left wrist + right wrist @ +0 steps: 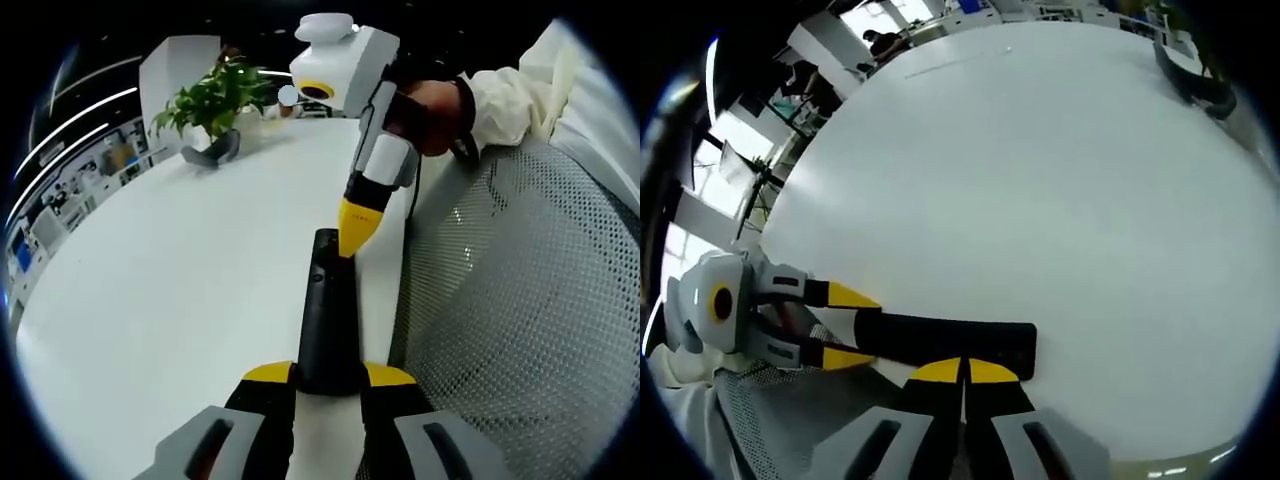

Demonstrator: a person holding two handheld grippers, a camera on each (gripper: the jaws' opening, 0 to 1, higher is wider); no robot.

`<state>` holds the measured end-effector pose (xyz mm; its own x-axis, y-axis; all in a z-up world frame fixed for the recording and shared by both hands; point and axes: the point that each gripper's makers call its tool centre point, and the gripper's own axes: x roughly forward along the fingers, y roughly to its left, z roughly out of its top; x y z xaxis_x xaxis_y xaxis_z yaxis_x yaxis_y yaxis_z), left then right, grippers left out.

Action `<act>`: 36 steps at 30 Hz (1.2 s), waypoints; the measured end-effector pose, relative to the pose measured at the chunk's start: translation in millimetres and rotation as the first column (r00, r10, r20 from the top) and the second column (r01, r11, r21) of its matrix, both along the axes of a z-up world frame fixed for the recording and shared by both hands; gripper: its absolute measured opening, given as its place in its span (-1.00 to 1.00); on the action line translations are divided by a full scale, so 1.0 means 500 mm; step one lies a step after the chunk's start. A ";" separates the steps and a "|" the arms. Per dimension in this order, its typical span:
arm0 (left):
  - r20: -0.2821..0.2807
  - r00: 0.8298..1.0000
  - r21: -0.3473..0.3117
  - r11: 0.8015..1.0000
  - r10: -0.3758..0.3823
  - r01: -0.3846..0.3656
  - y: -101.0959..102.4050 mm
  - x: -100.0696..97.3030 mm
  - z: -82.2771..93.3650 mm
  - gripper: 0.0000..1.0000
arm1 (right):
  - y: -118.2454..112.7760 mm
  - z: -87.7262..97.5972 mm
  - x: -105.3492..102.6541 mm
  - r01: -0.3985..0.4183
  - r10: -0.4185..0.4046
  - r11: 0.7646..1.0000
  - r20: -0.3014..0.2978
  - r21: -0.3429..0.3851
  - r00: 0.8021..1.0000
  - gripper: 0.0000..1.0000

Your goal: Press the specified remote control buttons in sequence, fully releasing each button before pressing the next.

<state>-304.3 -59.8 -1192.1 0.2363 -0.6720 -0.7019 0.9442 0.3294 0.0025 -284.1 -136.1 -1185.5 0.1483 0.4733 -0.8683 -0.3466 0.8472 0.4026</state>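
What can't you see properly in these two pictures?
- Buttons on the black remote: too small and dark in both views to tell apart.
- Which button the right tongs touch: left gripper view, the yellow tips cover it.
- Near end of the remote: left gripper view, hidden between the left tongs.
- Plant pot: right gripper view, cut off by the edge.

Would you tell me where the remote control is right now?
The remote control lies at the white table's edge, one end held in the left tongs, the right tongs touching its far end.
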 end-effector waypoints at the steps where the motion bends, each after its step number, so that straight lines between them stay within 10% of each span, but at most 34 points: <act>1: 0.000 1.000 0.000 1.000 -0.001 0.001 0.000 0.000 0.000 -0.52 | 0.000 0.000 0.000 0.003 -0.003 1.000 -0.002 0.001 1.000 -1.00; 16: -0.001 1.000 0.002 1.000 -0.009 0.009 -0.001 -0.002 -0.001 -0.52 | 0.016 0.001 0.007 -0.073 0.077 0.996 0.082 -0.041 0.994 -1.00; 36: 0.002 1.000 0.001 1.000 -0.017 0.017 -0.002 -0.003 -0.001 -0.52 | 0.008 -0.004 0.010 0.009 -0.009 1.000 0.021 -0.015 1.000 -1.00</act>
